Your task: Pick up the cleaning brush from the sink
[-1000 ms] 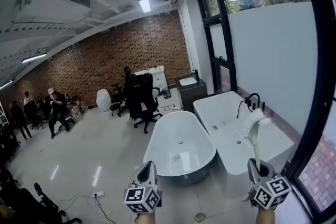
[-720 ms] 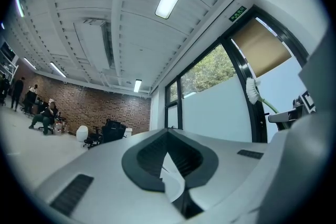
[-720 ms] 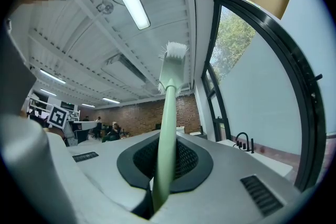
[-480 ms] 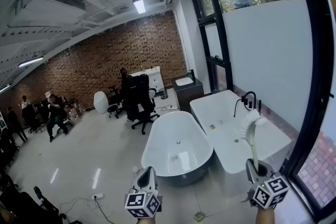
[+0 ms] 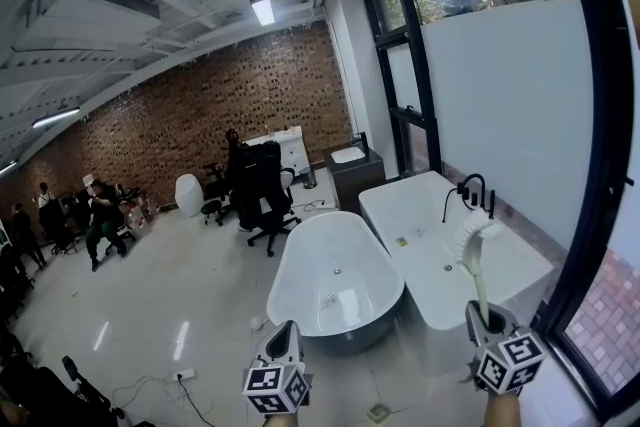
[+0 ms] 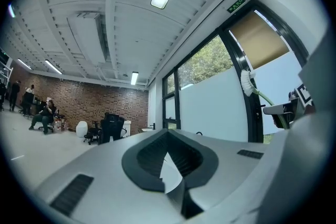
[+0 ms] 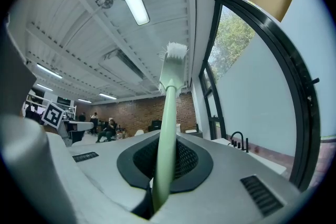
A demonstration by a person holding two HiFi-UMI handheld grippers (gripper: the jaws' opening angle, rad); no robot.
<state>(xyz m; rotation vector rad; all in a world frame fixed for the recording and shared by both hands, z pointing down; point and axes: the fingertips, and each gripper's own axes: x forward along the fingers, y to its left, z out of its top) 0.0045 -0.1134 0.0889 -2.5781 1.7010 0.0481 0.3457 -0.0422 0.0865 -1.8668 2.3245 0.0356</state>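
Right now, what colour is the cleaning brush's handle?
Its handle is pale green; the right gripper view shows it best.

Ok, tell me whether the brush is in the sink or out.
Out: right gripper clamps the cleaning brush, head up, clear of the sink.

The head view looks from above and behind, forward and down over the left gripper [image 5: 283, 333] at its bottom edge and the right gripper [image 5: 487, 317] at its bottom right corner, across the room to the brick wall [image 5: 200, 115]. The left gripper view sits close behind its own jaws and faces level toward that wall; its right edge catches the cleaning brush [image 6: 247, 81]. The right gripper view looks slightly upward along its jaws, the brush handle close before the lens. All three views share the brick wall and the black-framed window [image 5: 415, 85].
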